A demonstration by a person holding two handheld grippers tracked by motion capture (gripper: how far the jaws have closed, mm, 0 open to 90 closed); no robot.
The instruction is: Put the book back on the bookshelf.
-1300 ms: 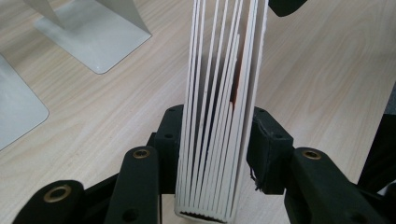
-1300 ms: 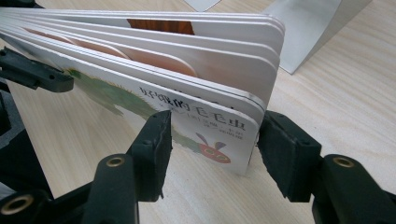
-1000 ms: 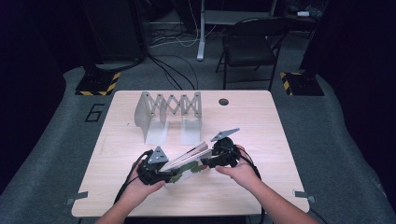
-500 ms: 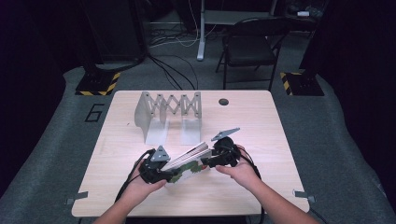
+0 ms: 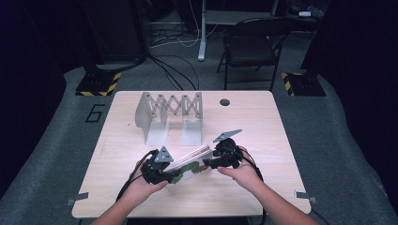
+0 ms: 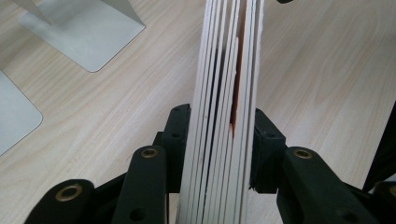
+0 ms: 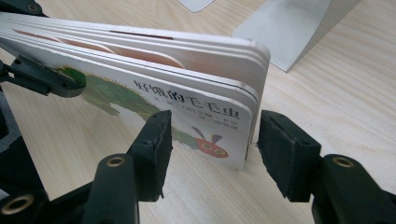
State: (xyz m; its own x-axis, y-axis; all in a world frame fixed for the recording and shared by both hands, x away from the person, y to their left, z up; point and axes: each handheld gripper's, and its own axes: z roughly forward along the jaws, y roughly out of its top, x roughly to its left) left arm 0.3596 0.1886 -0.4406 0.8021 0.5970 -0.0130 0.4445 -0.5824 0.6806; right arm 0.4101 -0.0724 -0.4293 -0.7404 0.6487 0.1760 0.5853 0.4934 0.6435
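A board book (image 5: 190,164) with a green caterpillar on its white cover (image 7: 177,93) hangs tilted just above the table's front middle, between my two grippers. My left gripper (image 5: 164,174) is shut on the book's left end. In the left gripper view, its pads (image 6: 175,135) press the thick pages (image 6: 224,70) edge-on. My right gripper (image 5: 211,162) is at the book's right end. Its jaws (image 7: 212,140) stand open on either side of the lower corner, with a gap on each side.
A grey expanding book rack (image 5: 169,110) stands at the back of the wooden table (image 5: 263,122), and its flat base plates (image 6: 88,32) lie just beyond the book. A round cable hole (image 5: 224,101) is at the back right. A chair (image 5: 248,42) stands behind the table.
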